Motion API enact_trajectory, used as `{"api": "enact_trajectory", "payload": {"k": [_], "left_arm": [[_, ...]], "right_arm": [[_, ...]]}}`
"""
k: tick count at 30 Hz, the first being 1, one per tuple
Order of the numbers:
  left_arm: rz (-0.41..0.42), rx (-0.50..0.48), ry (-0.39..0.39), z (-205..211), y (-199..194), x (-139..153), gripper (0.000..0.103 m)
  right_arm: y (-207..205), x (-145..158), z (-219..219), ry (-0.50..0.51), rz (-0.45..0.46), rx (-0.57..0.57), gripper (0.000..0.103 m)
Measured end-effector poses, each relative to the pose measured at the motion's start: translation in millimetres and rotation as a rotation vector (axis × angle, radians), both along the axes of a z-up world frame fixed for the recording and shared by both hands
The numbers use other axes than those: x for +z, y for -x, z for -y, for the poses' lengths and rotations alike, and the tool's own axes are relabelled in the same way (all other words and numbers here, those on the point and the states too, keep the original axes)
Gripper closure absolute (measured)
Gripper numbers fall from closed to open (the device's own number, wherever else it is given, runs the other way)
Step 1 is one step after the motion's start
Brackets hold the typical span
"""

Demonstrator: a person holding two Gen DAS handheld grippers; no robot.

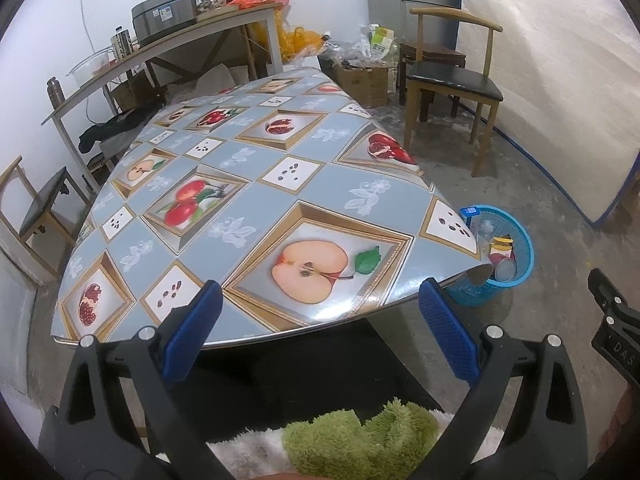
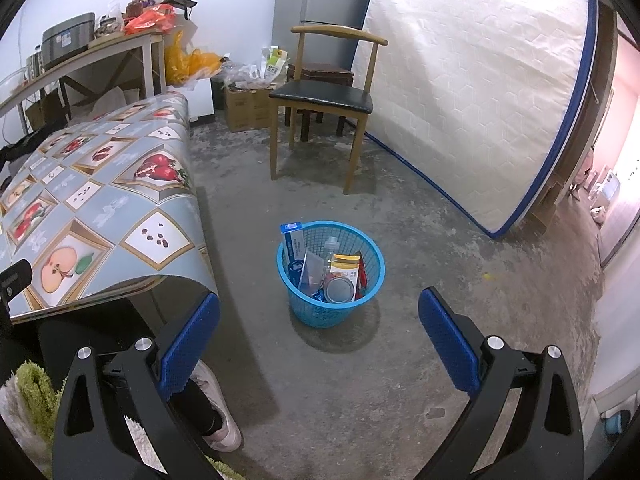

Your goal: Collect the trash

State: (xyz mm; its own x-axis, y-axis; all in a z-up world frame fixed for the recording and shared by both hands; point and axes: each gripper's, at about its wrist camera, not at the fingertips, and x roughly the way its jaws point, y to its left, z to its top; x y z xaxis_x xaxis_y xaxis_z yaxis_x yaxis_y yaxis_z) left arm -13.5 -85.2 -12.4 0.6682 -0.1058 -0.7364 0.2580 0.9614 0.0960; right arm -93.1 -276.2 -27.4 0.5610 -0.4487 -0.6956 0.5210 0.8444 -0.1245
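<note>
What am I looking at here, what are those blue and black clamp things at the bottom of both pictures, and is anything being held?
Those are two hand-held grippers, one in each of a person's hands, each with a small fisheye camera looking forward along its two blue-padded fingers. One picture is from the left gripper, aimed over a table covered in a fruit-print cloth. The other is from the right gripper, aimed at the floor, where a blue basket stands beside the table. The basket already holds trash: a can, a blue box and some packets. No loose trash shows on the tabletop. Both grippers are open and hold nothing. The curved edges are just lens distortion.
</note>
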Motion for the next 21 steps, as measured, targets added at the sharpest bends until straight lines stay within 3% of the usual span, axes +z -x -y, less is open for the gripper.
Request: {"api": "enact_trajectory", "payload": {"k": [21], "left_arm": [[-0.003,0.002,0.002,-1.2,-1.1,-0.4,0.009]], "right_arm": [[-3.0,1.2,-0.3,0.004,-0.001,0.007,0.007]]}}
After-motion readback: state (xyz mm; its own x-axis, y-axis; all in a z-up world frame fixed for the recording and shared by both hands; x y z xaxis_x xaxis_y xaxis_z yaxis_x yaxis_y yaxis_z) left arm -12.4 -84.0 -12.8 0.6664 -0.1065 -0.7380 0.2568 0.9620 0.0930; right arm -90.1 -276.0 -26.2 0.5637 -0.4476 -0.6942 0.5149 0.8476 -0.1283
